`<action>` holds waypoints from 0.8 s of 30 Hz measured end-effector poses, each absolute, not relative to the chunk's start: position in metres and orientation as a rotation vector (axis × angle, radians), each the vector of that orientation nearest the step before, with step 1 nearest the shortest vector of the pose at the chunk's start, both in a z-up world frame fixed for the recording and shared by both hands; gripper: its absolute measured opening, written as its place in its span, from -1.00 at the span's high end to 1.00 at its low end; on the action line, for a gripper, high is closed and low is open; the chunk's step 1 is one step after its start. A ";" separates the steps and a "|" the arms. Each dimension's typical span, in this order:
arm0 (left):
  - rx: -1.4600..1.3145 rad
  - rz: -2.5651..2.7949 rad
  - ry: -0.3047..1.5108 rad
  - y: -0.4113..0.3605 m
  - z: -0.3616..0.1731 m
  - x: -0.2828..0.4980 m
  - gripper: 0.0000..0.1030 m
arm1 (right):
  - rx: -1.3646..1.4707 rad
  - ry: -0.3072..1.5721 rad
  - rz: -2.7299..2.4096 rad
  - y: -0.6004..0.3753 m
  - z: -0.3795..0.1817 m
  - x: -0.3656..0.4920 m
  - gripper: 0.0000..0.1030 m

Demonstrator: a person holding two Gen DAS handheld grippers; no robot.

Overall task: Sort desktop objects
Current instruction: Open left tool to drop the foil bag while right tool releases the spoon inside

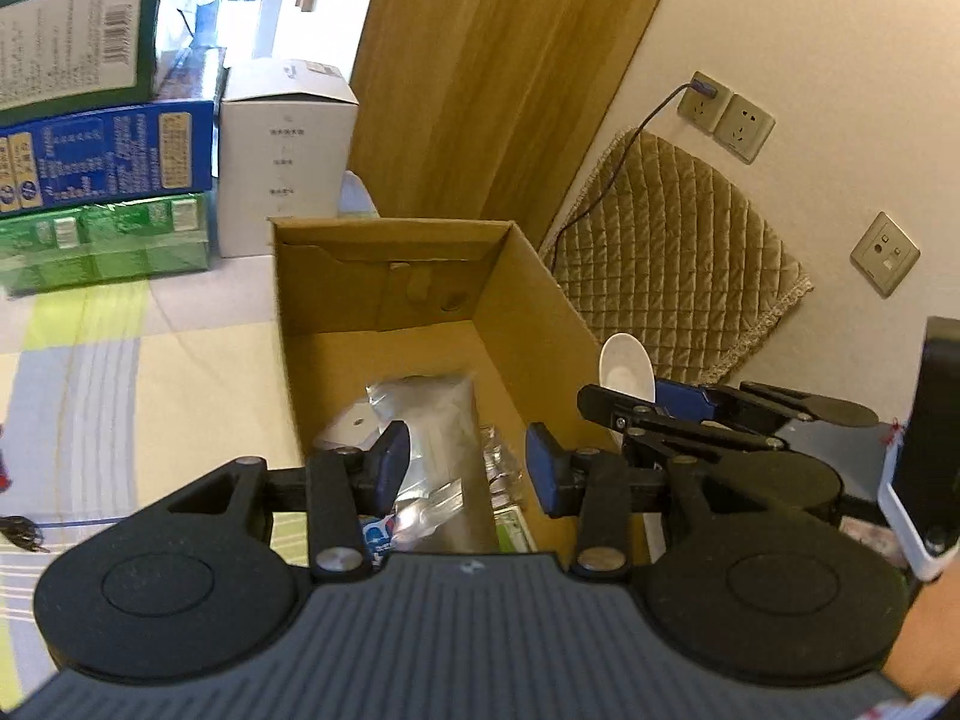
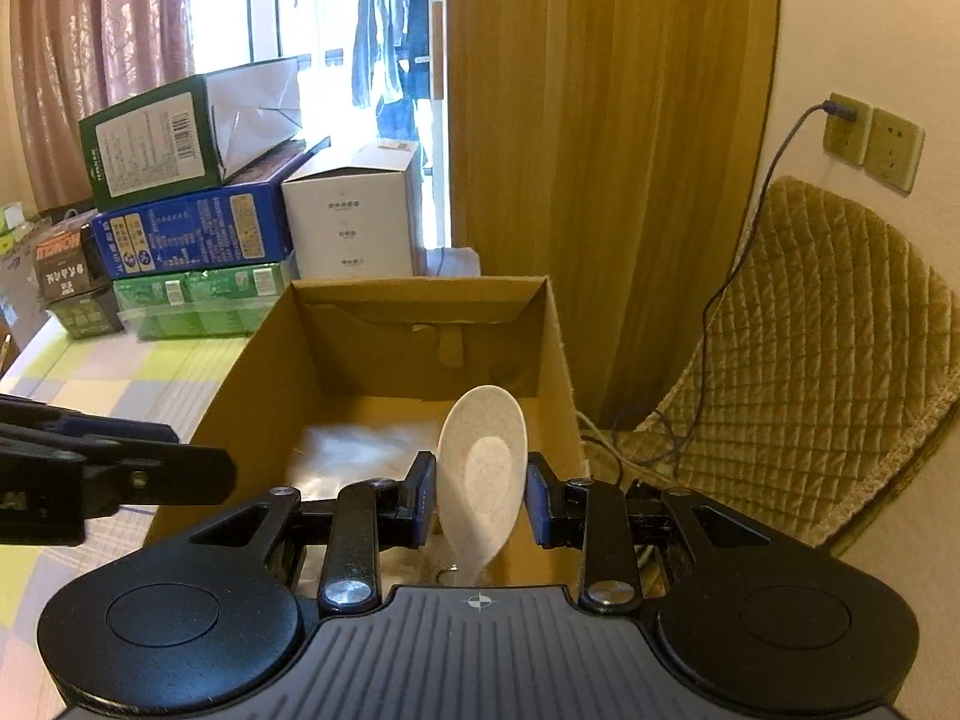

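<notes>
Spoon (image 2: 483,474): white, faintly speckled, with a broad oval bowl narrowing to a short handle; it is standing upright, bowl uppermost, hollow facing the camera, and hanging over the near end of the cardboard box.
Right gripper (image 2: 480,498): its blue-padded fingers are closing on the spoon's sides just below the widest part of the bowl; whether both pads are touching cannot be told.
Left gripper (image 1: 468,471): its fingers are standing apart and gripping nothing, hovering above the box's near end.
Cardboard box (image 2: 558,342): open-topped, brown, resting on the tablecloth; the spoon's bowl is showing just past its right wall in the left wrist view.
Box contents: a clear plastic bag (image 1: 432,420) is lying on the floor of the box, with smaller packets beside it, too blurred to identify.
Tablecloth (image 1: 150,372): checked in pale yellow, green and grey.
Stacked cartons (image 2: 186,204): green, blue and white boxes are sitting behind the cardboard box.
Quilted cushion (image 2: 810,330): leaning against the wall at right.
</notes>
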State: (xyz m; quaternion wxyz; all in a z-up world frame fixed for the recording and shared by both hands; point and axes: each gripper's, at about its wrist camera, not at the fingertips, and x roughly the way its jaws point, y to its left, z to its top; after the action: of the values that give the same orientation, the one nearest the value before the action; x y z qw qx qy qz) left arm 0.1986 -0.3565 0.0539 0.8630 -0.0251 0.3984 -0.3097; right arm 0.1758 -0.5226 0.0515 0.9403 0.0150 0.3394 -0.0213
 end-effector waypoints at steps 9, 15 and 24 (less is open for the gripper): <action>-0.053 -0.609 0.821 -0.323 0.056 0.180 0.22 | 0.041 0.676 -0.010 -0.512 0.056 0.171 -0.31; -0.044 -0.574 0.822 -0.297 0.055 0.160 -0.05 | 0.094 0.692 -0.032 -0.513 0.062 0.150 -0.33; -0.006 -0.519 0.793 -0.252 0.060 0.121 -0.67 | 0.173 0.728 -0.017 -0.477 0.072 0.102 -0.65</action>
State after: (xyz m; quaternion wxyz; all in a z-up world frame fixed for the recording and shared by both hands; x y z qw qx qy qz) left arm 0.1209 -0.2521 0.0603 0.8897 -0.0030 0.3820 -0.2498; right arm 0.1023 -0.4773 0.0718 0.9307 0.0847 0.3557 -0.0085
